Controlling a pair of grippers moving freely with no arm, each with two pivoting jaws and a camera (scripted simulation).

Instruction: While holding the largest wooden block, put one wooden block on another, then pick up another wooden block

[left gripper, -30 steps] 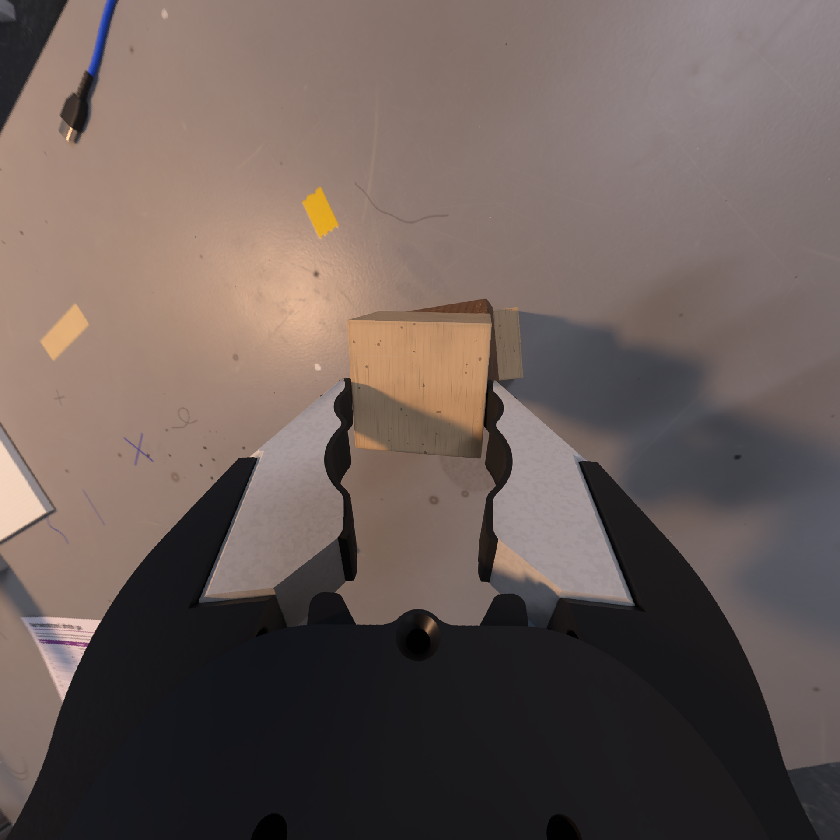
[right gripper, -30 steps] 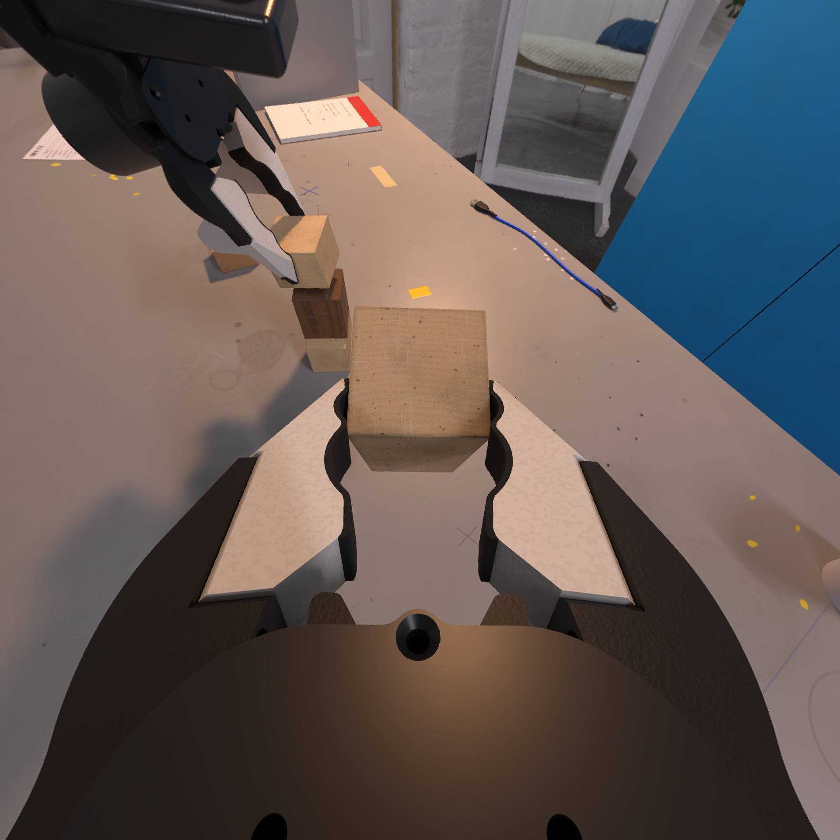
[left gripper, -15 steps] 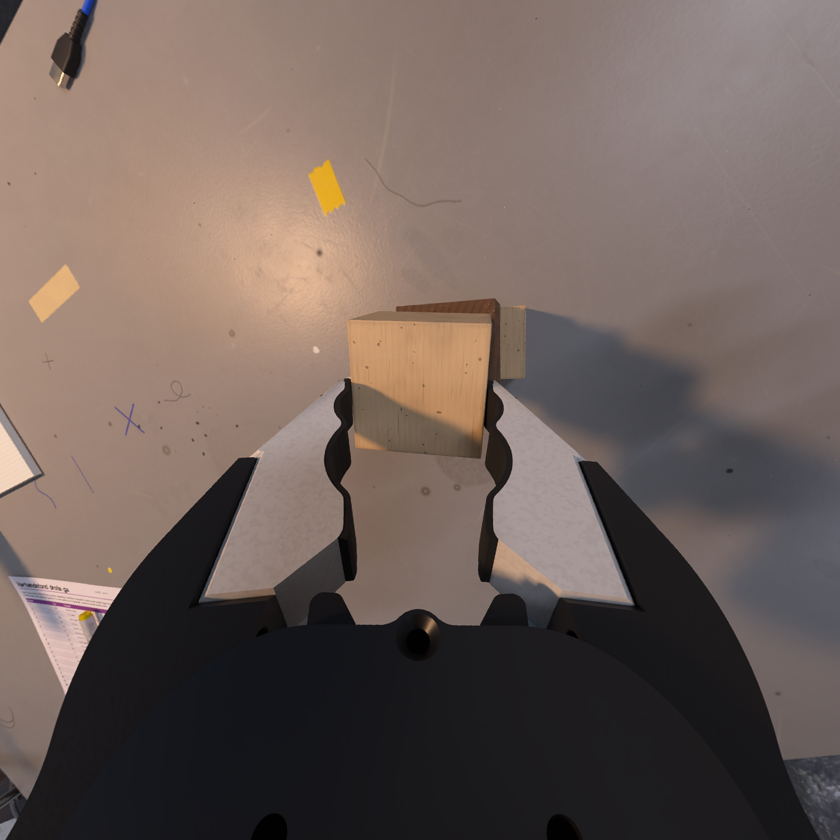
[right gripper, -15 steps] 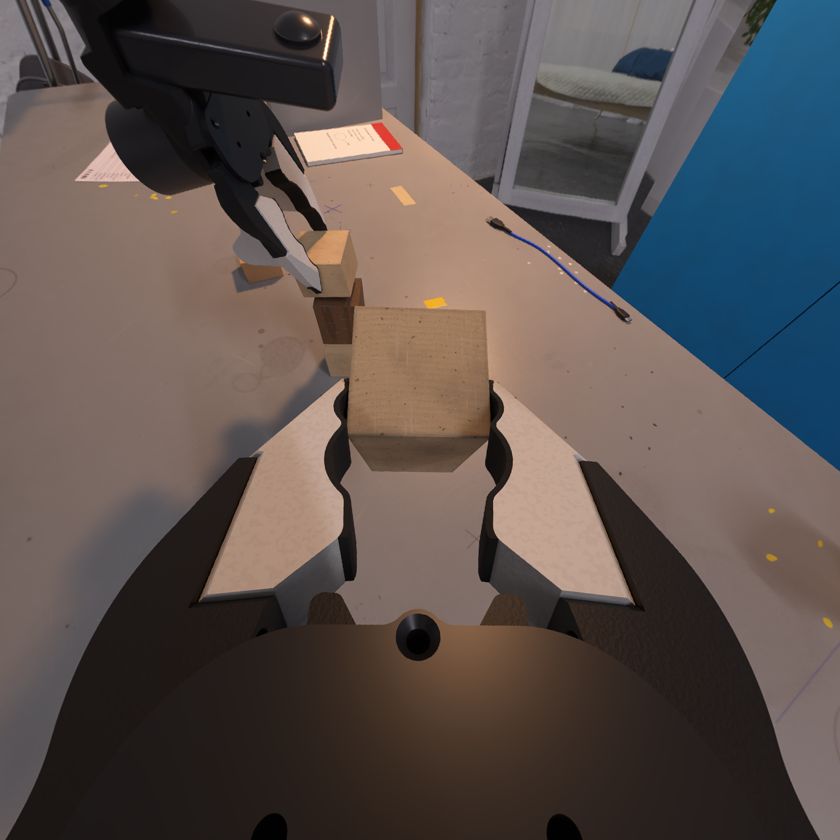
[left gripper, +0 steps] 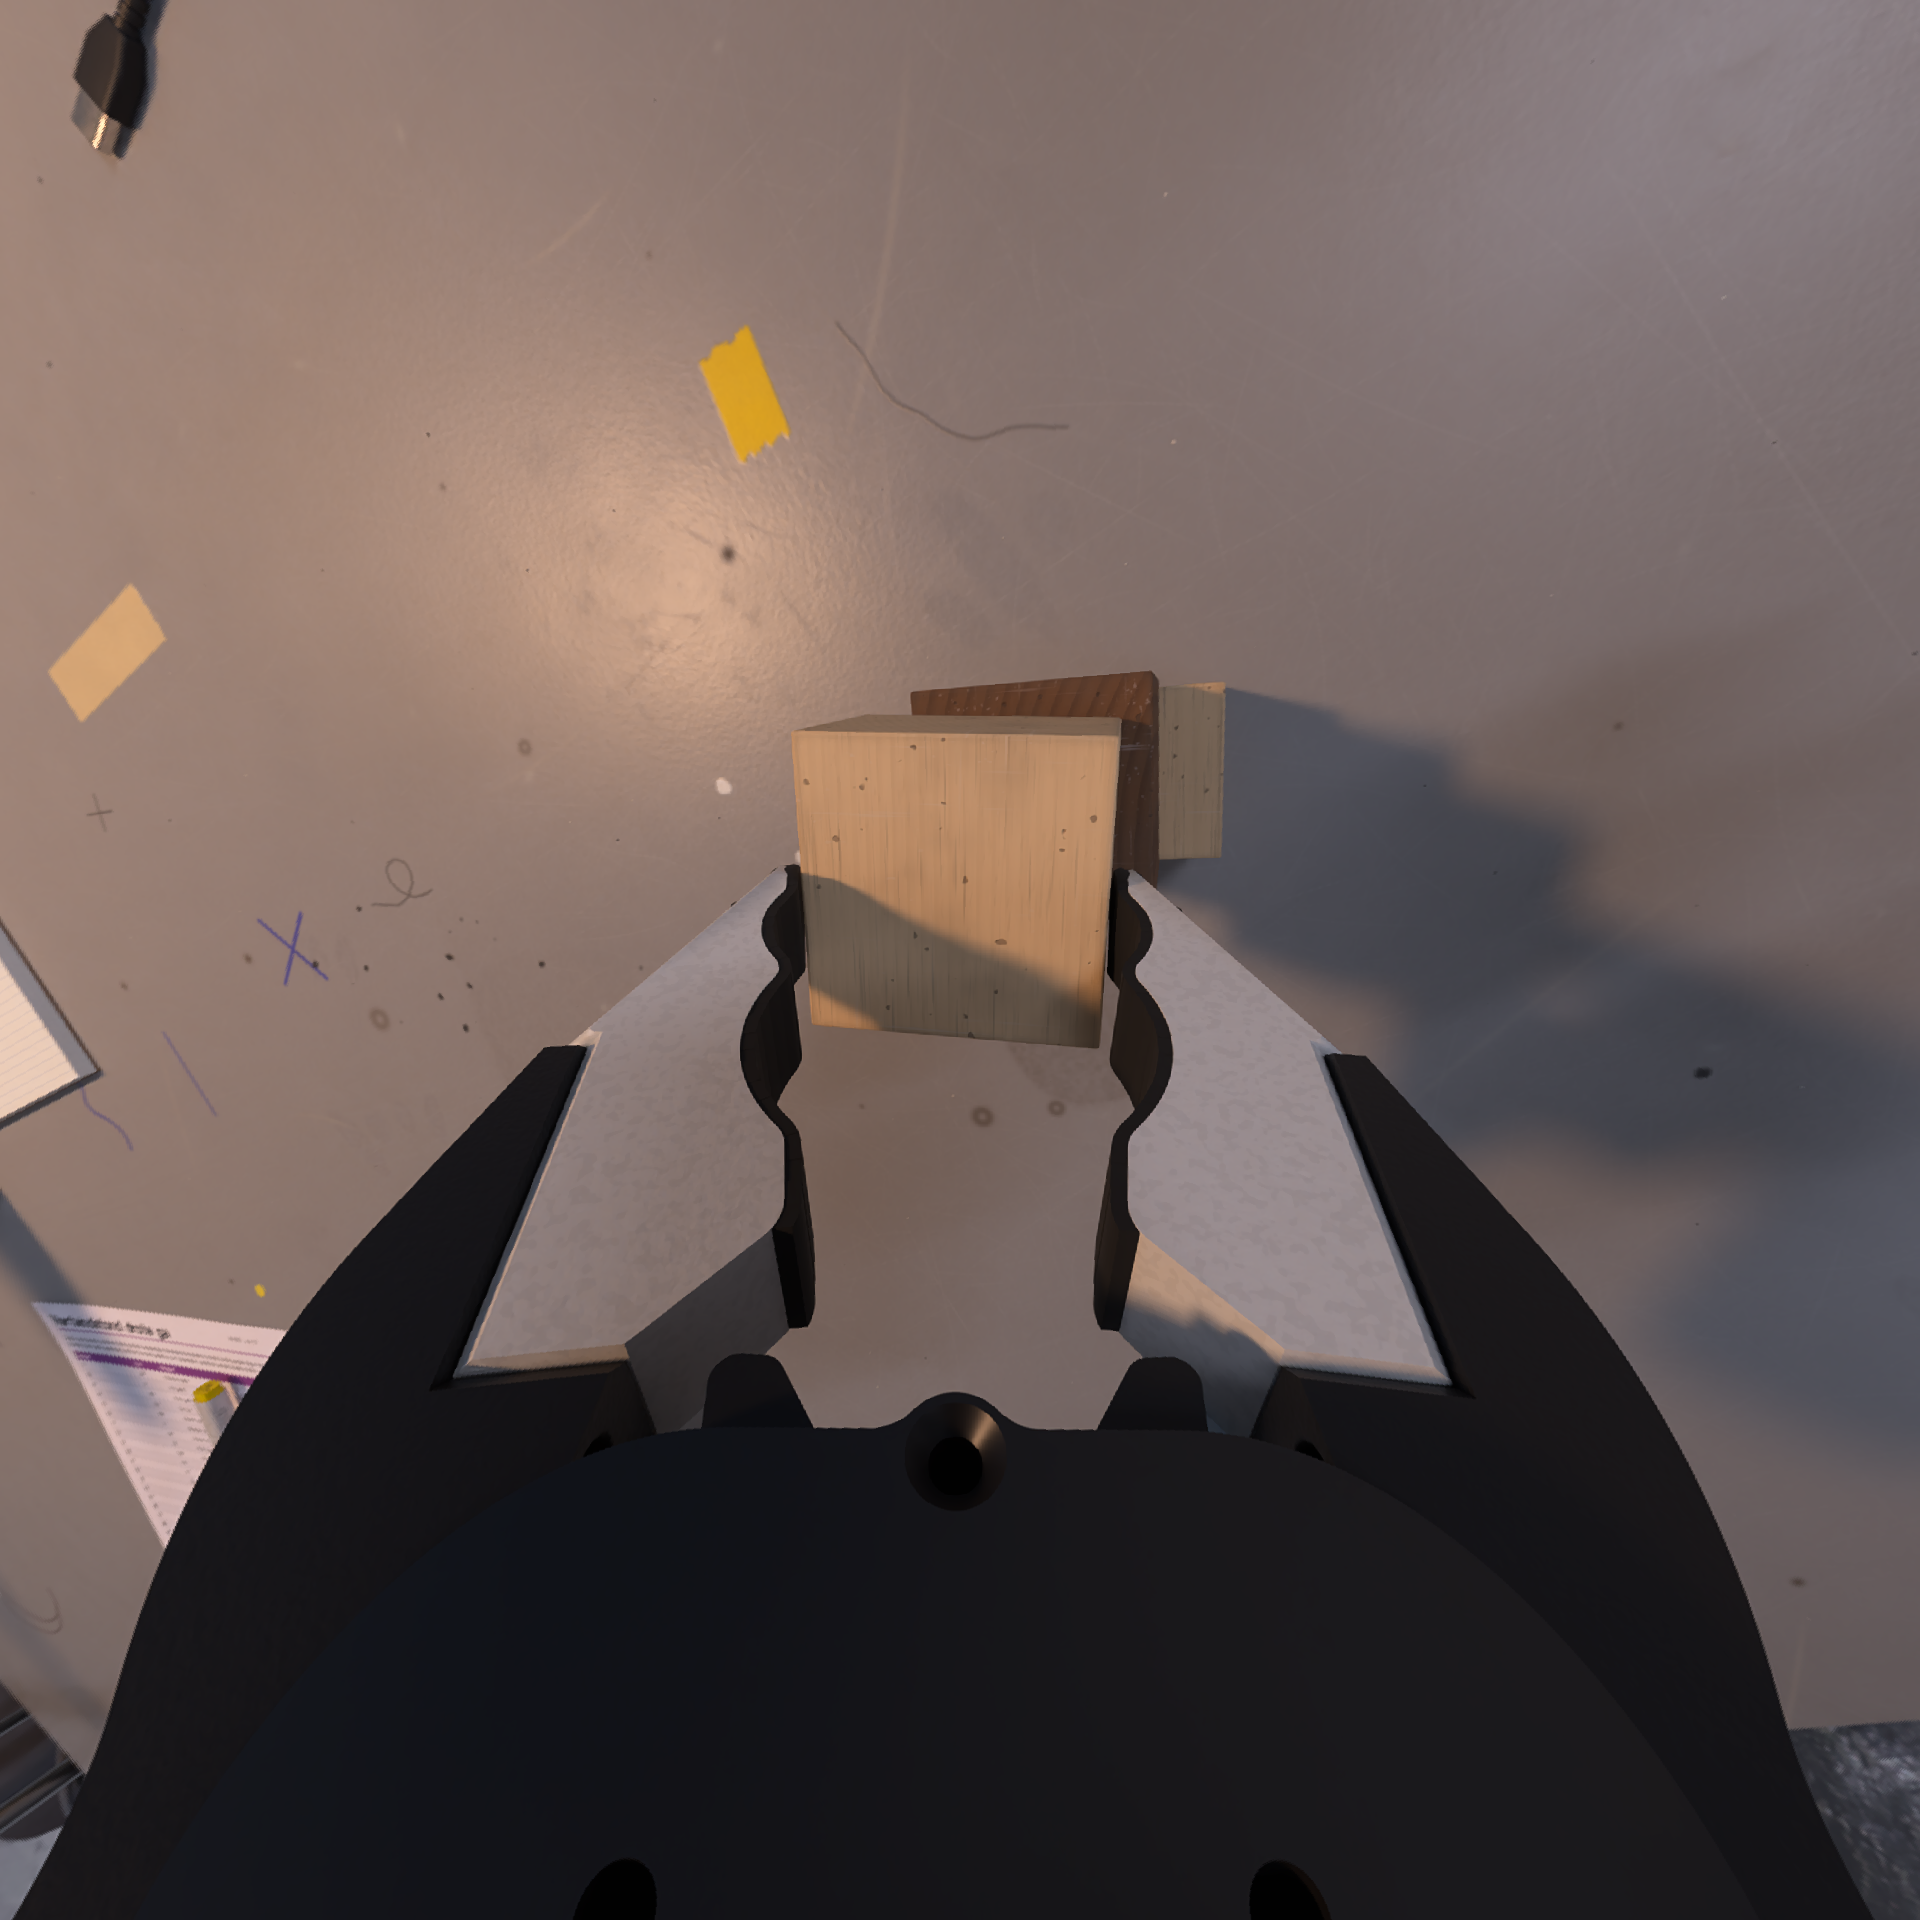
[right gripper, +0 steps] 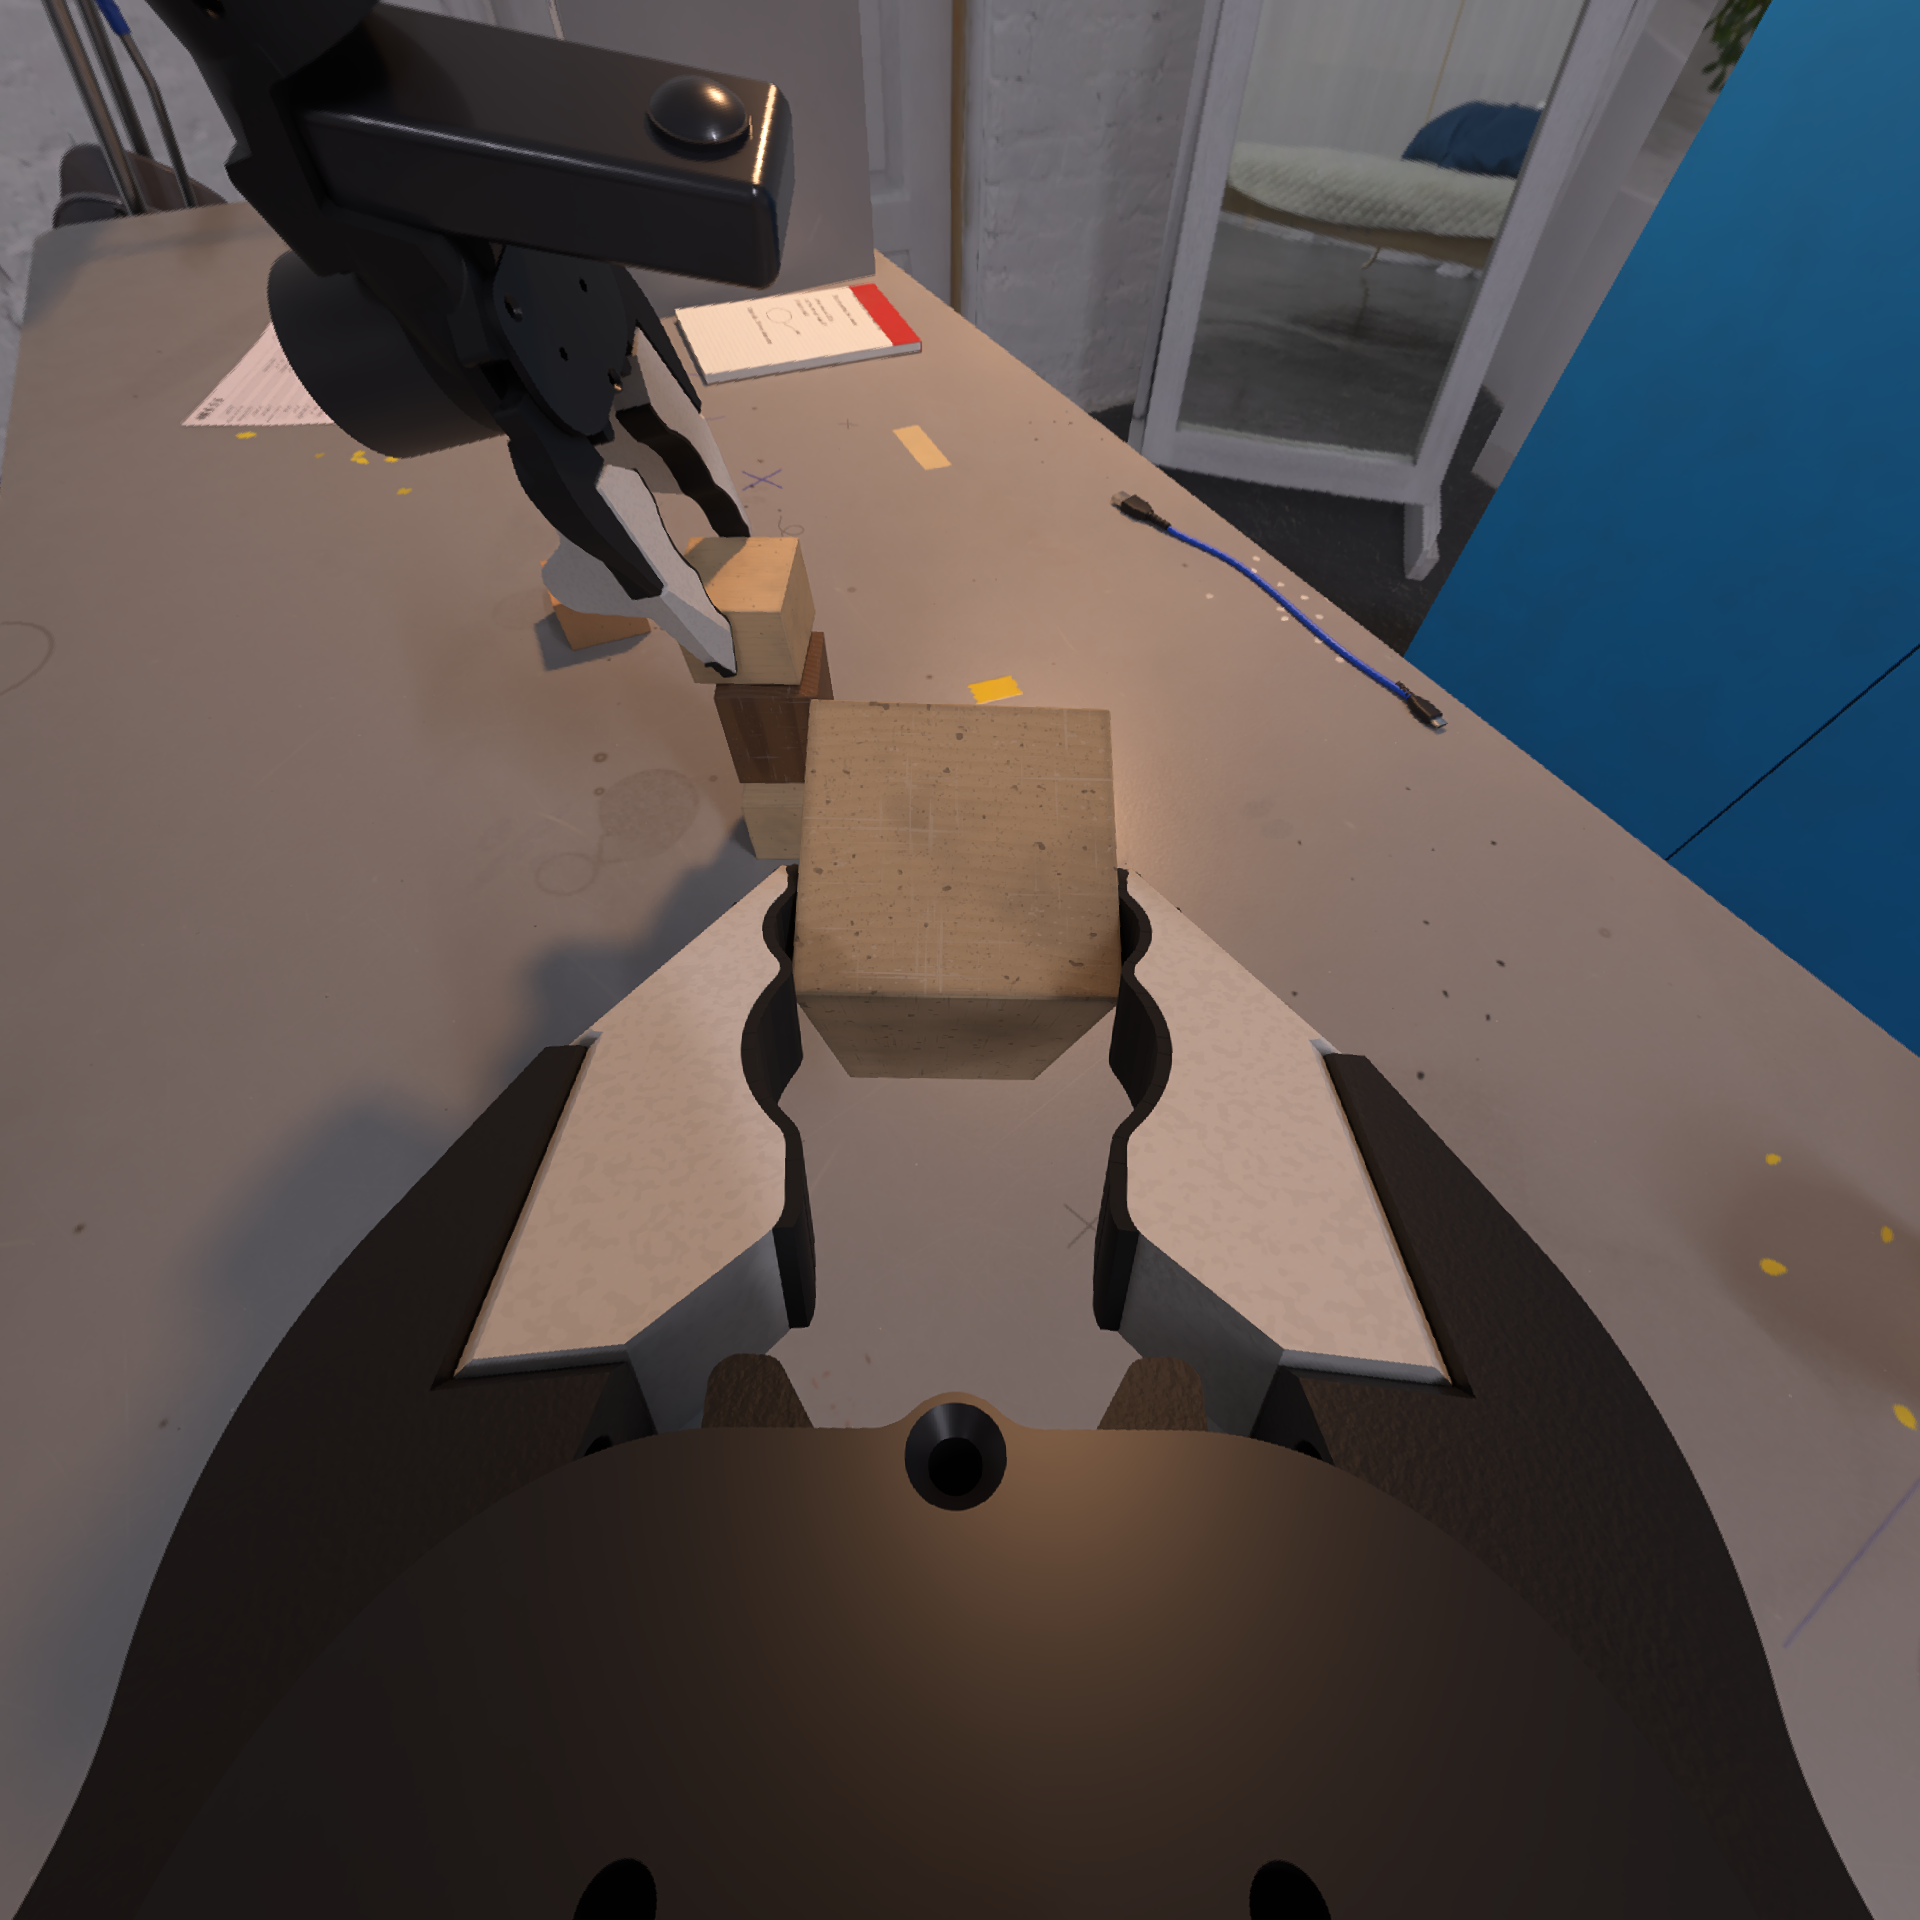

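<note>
The largest wooden block point(right gripper: 954, 847), a pale, speckled cube with faint scratch lines, is clamped between the fingertips of the right gripper point(right gripper: 956, 925), whose jaws are closed only as far as the cube's width. It is held clear above the grey, scuffed table point(right gripper: 1299, 852).

A smaller light wooden cube point(left gripper: 954, 883) with fine vertical grain and dark flecks is gripped at its sides by the left gripper point(left gripper: 954, 914), seen from above. In the right wrist view this cube point(right gripper: 764, 608) is seen at the top of a stack, just over a dark brown wooden block point(right gripper: 764, 732) with visible grain, which sits on a small pale wooden block point(right gripper: 774, 821) resting on the table. Whether the held cube touches the dark block cannot be told. From above, the dark block point(left gripper: 1039, 694) and the pale block point(left gripper: 1192, 769) show past the cube's far and right edges.

A small tan wooden block point(right gripper: 592, 623) lies on the table beyond the stack, partly hidden by the left gripper's metal fingers point(right gripper: 665, 582). The fingers of both grippers are flat, mottled grey plates with wavy black inner pads.
</note>
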